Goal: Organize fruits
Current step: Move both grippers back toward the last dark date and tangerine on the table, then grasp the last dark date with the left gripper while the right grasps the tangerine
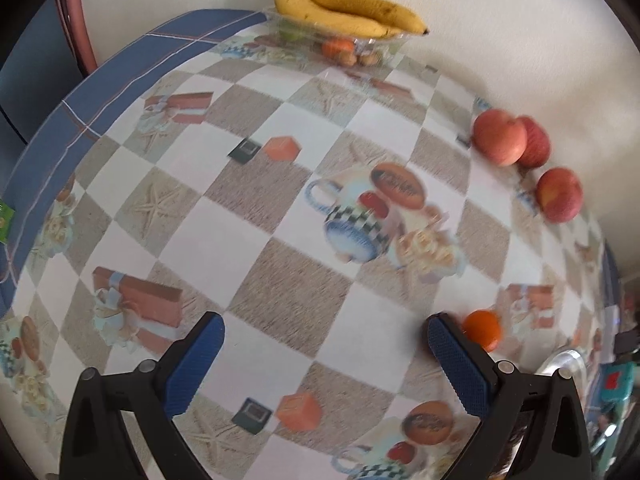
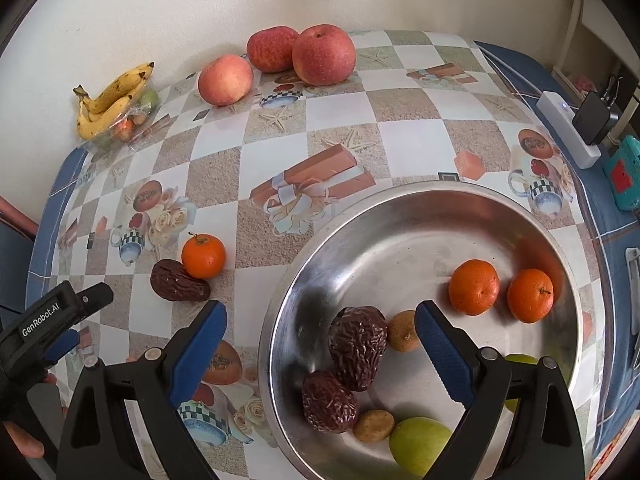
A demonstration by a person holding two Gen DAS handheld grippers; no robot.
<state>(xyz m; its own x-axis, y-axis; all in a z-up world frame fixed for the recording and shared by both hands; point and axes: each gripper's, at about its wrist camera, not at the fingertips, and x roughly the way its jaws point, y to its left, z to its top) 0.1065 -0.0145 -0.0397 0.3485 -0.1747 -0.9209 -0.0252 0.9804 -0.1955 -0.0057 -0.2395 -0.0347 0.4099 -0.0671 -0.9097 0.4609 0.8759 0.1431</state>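
My right gripper (image 2: 320,316) hangs open above a steel bowl (image 2: 400,232), its pads touching nothing. In the bowl lie two tangerines (image 2: 474,288), two wrinkled dates (image 2: 358,346), two small brown fruits (image 2: 404,330) and green fruits (image 2: 420,444). Left of the bowl, a loose tangerine (image 2: 203,256) touches a date (image 2: 180,286) on the tablecloth. My left gripper (image 1: 324,328) is open over bare cloth, with that tangerine (image 1: 482,330) just outside its right finger. Three apples (image 2: 272,49) sit by the wall.
Bananas (image 1: 348,10) rest on a clear plastic box (image 1: 340,46) of small fruit in the far corner. A white power strip (image 2: 568,132) and a teal device (image 2: 624,176) lie at the table's right edge. The left gripper (image 2: 80,320) and a hand (image 2: 24,440) show at lower left.
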